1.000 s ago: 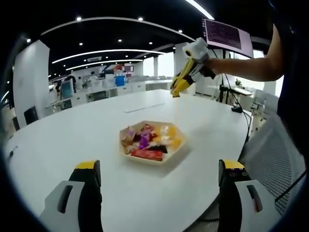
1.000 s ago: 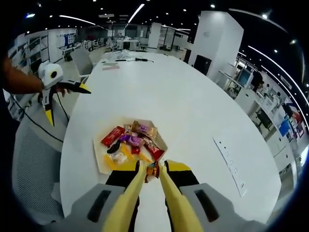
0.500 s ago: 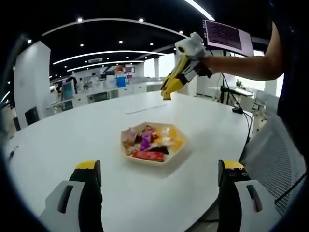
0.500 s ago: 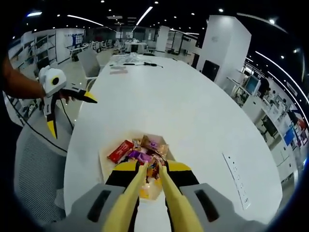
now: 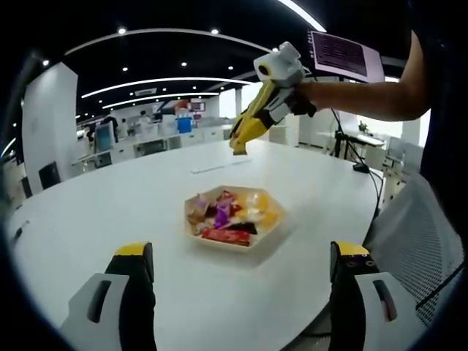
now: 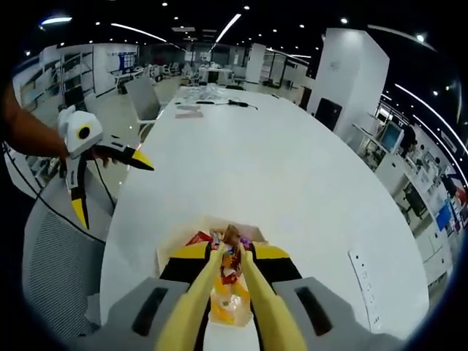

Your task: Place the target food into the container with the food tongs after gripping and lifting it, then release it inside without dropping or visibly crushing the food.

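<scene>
Yellow right tongs [image 6: 231, 257] clenched on wrapped candy [image 6: 229, 265], hovering above tray [image 5: 272, 227] at frame centre; left tongs [image 5: 241, 281] released, nearer bench [image 5: 110, 205].

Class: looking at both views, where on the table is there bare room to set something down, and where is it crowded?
The white table is bare all round the tray, between it and the left gripper, and beyond toward the far edge. The tray itself is crowded with snacks; the right gripper hangs above it.
</scene>
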